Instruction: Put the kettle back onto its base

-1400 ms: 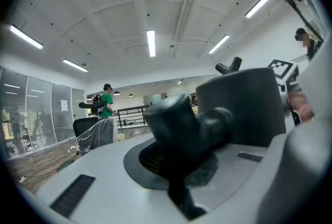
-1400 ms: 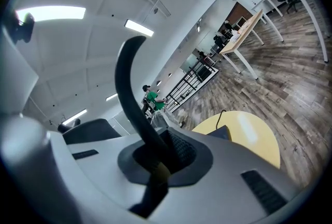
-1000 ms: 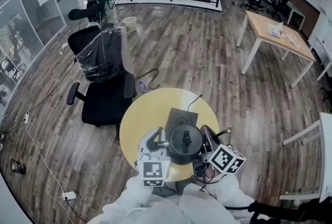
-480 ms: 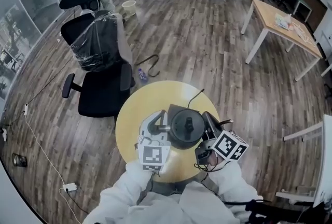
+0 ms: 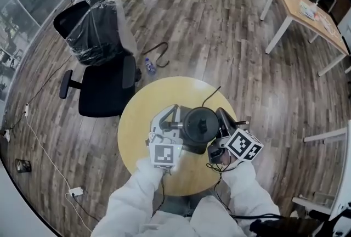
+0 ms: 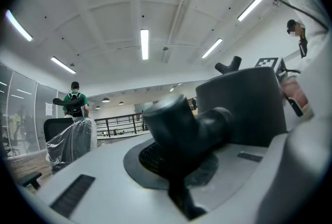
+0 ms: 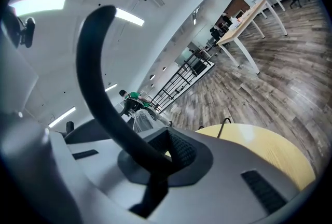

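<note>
Head view: the kettle (image 5: 200,125) is held over the yellow surface (image 5: 137,131), lid closed, contents hidden. Its stub (image 6: 176,124) is clamped by the left claw (image 5: 175,122) and its handle (image 7: 98,88) by the right claw (image 5: 221,123).

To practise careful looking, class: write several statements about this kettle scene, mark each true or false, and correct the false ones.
1. The left tongs and the right tongs are both shut on the kettle. True.
2. The table is square and white. False: it is round and yellow.
3. The right tongs grip the kettle's thin curved handle. True.
4. In the head view the black office chair stands to the table's right. False: it stands to its upper left.
</note>
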Demonstrator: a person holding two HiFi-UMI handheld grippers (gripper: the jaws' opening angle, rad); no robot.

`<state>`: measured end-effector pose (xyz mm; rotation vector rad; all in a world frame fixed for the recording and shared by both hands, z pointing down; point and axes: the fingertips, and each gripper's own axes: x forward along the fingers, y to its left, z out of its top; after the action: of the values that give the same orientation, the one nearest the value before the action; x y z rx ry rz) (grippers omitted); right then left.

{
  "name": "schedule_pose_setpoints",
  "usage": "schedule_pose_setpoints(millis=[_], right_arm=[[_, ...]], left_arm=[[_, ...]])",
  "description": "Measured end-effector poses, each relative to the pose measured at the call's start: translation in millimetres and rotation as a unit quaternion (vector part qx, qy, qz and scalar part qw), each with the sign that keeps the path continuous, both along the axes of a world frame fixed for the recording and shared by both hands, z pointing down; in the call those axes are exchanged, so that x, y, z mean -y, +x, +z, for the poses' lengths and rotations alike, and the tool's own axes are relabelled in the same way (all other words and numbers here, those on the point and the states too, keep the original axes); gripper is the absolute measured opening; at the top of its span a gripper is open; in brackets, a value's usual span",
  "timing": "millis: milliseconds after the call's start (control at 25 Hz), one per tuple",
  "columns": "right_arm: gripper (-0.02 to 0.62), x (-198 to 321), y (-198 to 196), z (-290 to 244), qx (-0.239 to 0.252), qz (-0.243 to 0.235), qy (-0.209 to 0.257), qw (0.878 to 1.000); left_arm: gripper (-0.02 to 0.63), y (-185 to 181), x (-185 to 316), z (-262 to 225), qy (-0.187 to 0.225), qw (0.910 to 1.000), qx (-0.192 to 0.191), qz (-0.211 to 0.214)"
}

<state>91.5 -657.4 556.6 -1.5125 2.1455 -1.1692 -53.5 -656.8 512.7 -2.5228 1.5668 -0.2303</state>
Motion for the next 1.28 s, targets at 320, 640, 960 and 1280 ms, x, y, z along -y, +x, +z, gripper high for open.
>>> schedule_pose_setpoints(millis=[320, 640, 960, 1280], right_arm=[[0.009, 19.8, 0.5, 64.4, 0.003, 0.003, -0.035, 0.999], [0.009, 33.2, -9.4, 93.5, -0.011, -0.002, -0.044, 0.999], [0.009, 29.4, -10.2, 116.6, -0.017, -0.001, -0.062, 0.998], [0.009, 31.5, -5.4, 122.6, -0.029, 0.001, -0.061, 0.998]], left_arm=[[-0.002, -2.0, 18.0, 57.1, -0.017, 0.9996, 0.018, -0.01], [-0.002, -14.4, 32.5, 94.1, -0.037, 0.9988, -0.009, -0.032], [-0.002, -15.8, 33.4, 119.1, -0.064, 0.9977, 0.003, -0.022], [-0.002, -5.7, 35.3, 140.0, -0.085, 0.9954, 0.044, 0.007]])
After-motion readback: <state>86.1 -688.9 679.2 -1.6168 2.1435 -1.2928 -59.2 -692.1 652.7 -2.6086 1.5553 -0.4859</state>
